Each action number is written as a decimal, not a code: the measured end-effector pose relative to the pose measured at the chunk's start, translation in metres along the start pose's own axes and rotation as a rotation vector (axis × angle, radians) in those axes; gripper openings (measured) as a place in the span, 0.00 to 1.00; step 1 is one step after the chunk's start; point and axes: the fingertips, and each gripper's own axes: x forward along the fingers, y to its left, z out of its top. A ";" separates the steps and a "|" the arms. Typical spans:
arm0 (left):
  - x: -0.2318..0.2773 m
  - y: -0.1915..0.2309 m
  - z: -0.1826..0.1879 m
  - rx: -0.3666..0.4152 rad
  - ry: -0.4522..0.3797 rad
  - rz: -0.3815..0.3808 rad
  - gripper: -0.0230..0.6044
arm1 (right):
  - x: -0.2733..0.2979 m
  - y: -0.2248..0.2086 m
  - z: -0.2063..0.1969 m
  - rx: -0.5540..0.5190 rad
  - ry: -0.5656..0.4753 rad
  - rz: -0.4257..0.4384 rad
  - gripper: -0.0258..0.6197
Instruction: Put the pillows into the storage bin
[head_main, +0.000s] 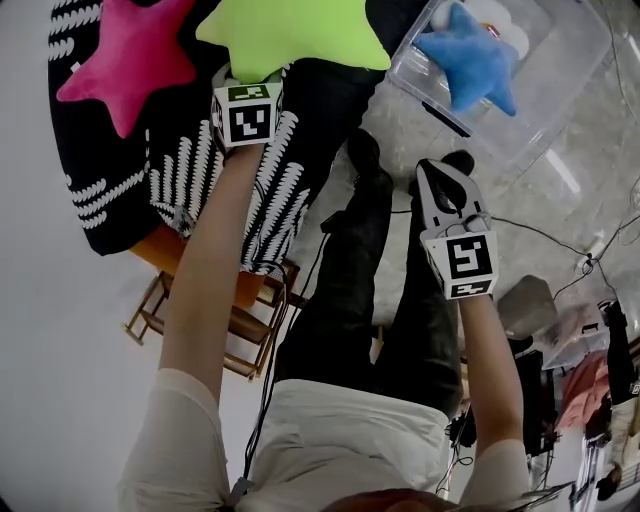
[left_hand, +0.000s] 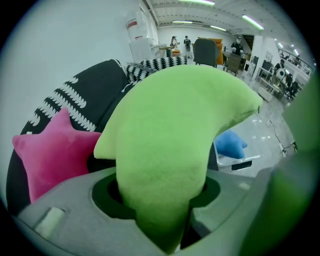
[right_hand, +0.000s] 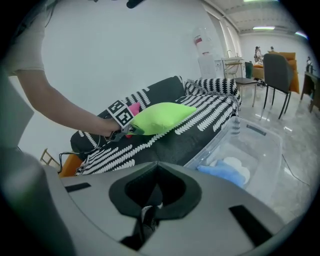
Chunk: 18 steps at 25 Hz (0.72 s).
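A lime-green star pillow (head_main: 290, 35) (left_hand: 170, 145) (right_hand: 160, 117) hangs just above the black-and-white sofa, and my left gripper (head_main: 250, 85) (left_hand: 160, 200) is shut on one of its points. A pink star pillow (head_main: 130, 55) (left_hand: 52, 155) lies on the sofa to the left. The clear storage bin (head_main: 570, 90) (right_hand: 260, 135) stands on the floor to the right of the sofa, holding a blue star pillow (head_main: 475, 60) (right_hand: 222, 172) and a white one (right_hand: 235, 165). My right gripper (head_main: 440, 190) (right_hand: 157, 165) hovers over the floor near the bin, shut and empty.
The patterned sofa (head_main: 290, 160) fills the upper left. An orange wooden stool (head_main: 250, 310) stands beside it. The person's dark-clad legs (head_main: 360, 260) are between the two arms. Cables (head_main: 540, 235) run over the grey floor at right, near chairs and clutter.
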 end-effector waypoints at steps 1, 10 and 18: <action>-0.004 -0.007 0.003 0.001 -0.009 -0.005 0.45 | -0.005 -0.002 -0.004 -0.001 -0.001 -0.001 0.05; -0.041 -0.089 0.026 -0.019 -0.053 -0.071 0.45 | -0.064 -0.036 -0.028 -0.004 0.002 -0.021 0.05; -0.069 -0.171 0.059 0.084 -0.052 -0.138 0.45 | -0.118 -0.088 -0.021 0.021 -0.037 -0.058 0.05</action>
